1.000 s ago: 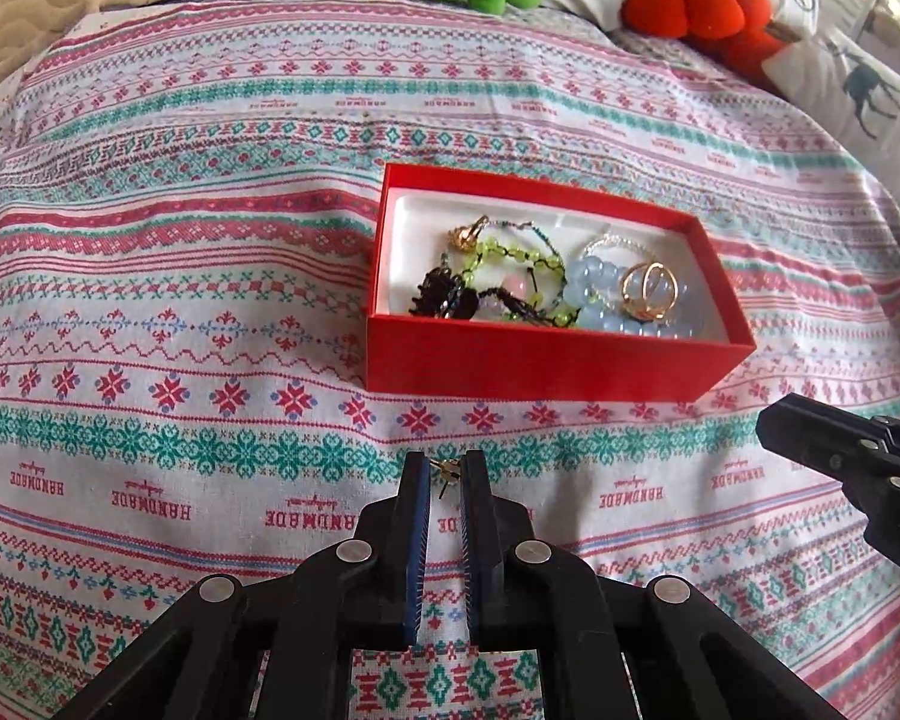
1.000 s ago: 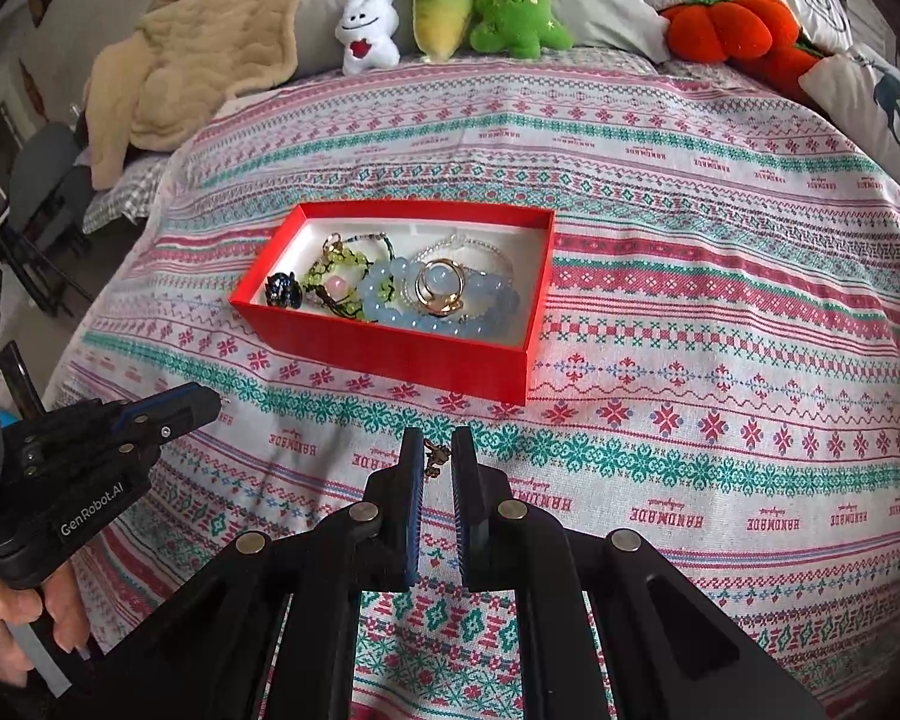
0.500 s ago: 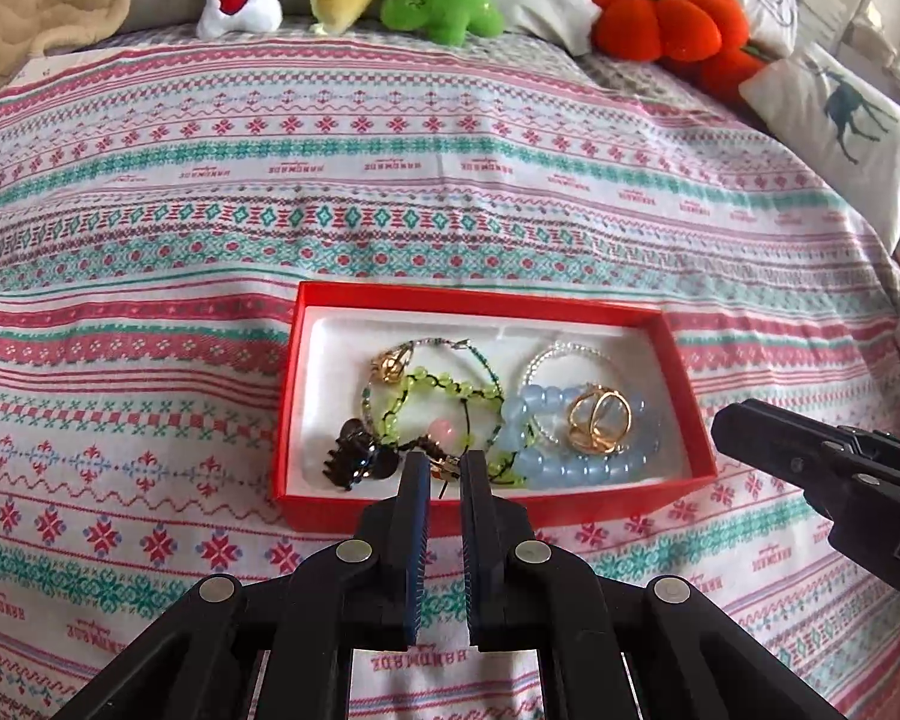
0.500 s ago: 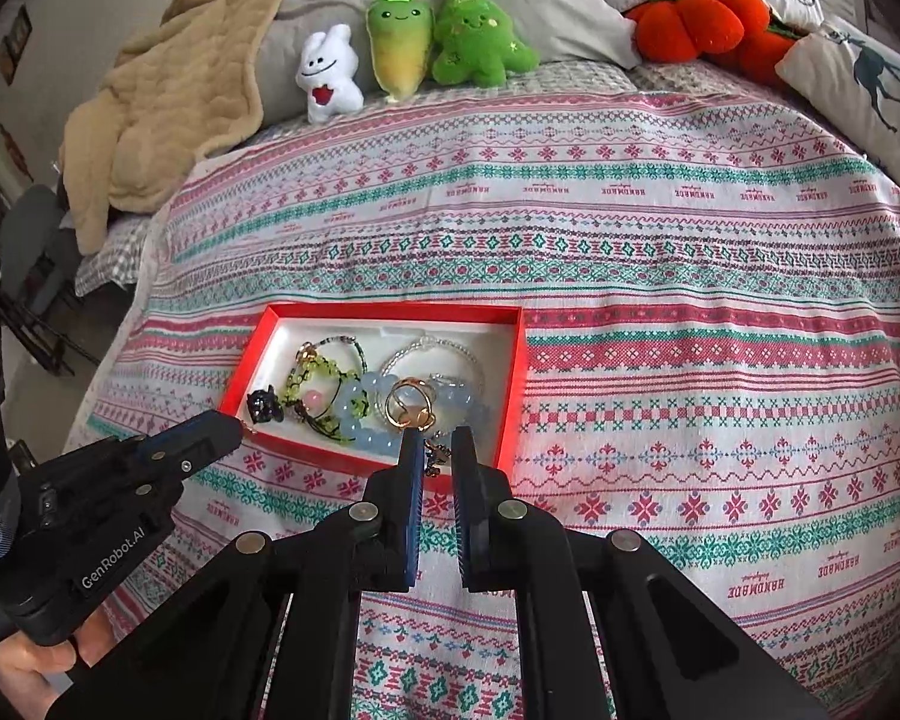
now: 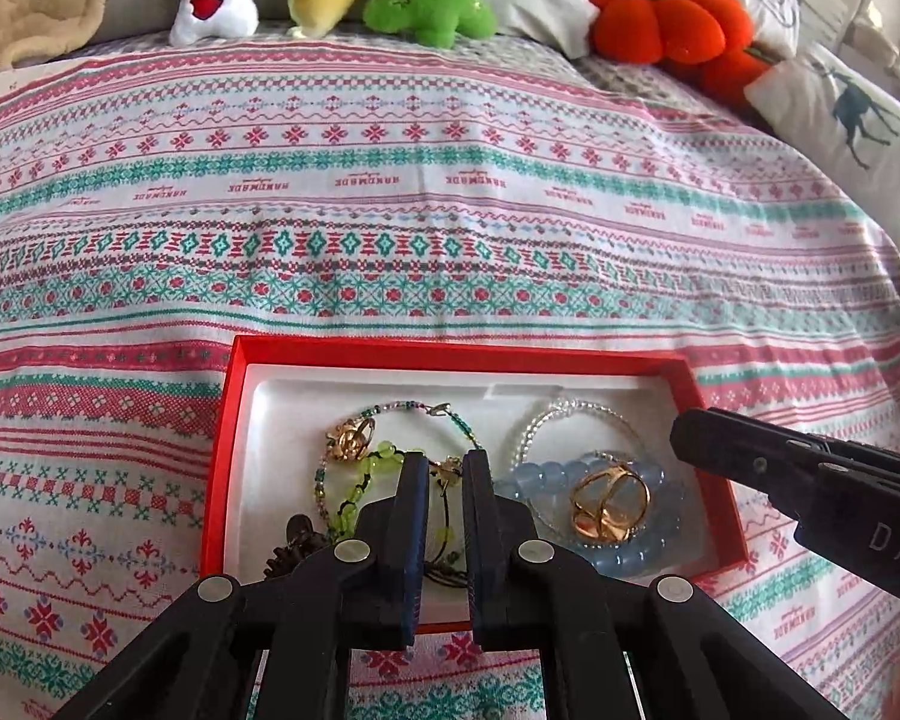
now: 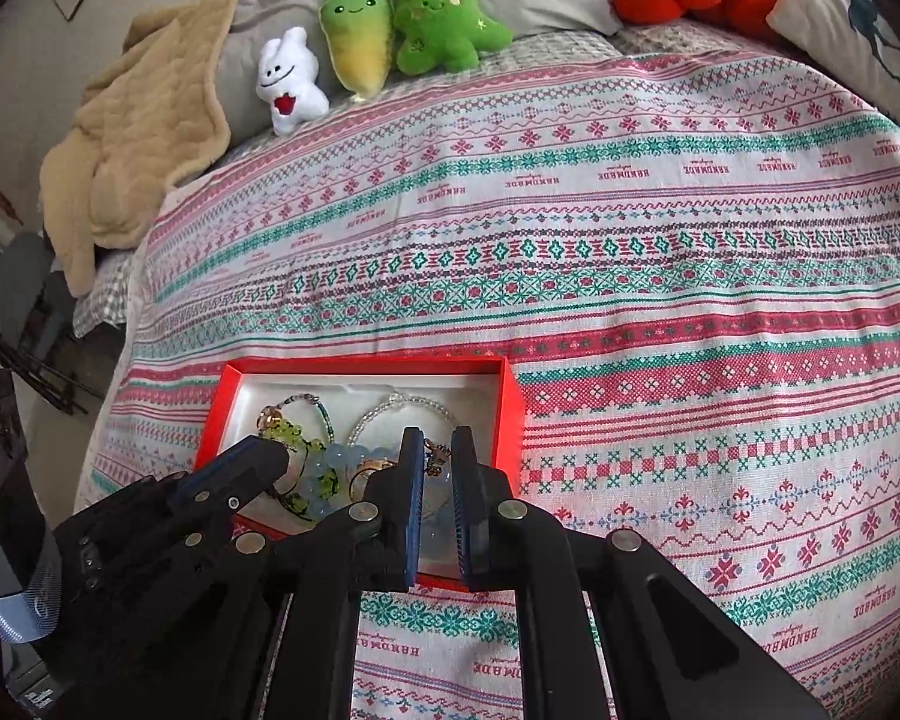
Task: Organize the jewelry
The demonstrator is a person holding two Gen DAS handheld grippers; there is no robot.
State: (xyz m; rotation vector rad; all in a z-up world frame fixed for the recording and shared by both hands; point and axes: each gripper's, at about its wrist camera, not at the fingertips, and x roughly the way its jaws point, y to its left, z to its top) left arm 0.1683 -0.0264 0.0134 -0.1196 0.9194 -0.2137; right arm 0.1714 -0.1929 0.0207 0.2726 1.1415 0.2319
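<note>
Over the patterned bedspread (image 5: 450, 228), near its near edge, sits an open red box (image 5: 222, 450), serving as the one place for collecting every loose piece. At its near left corner lies a dark hair claw (image 5: 297, 540), then a gold knot earring (image 5: 348, 441) and a green bead bracelet (image 5: 384, 456), laid flat on the white liner, likely so as not to tangle. Next, hanging above the middle of the box and pointing steeply down, comes the left gripper (image 5: 444, 462), nipped at the very tips on a small gold trinket (image 5: 447, 471); its jaws have just been easing open a touch with the trinket between them, judged to be the start of a drop into the box. Further right lies a pale blue bead bracelet (image 5: 546, 474) with a gold ring (image 5: 609, 504) resting on it and a clear bead bracelet (image 5: 570, 411) behind. Over the right half hangs the right gripper (image 6: 437, 450), all but closed and pinching a brownish-gold trinket (image 6: 433, 457) of its own, held above the beads, seemingly awaiting release. Tip-only grips suit such tiny pieces, though with some risk of a slip onto the busy fabric outside the rim.
</note>
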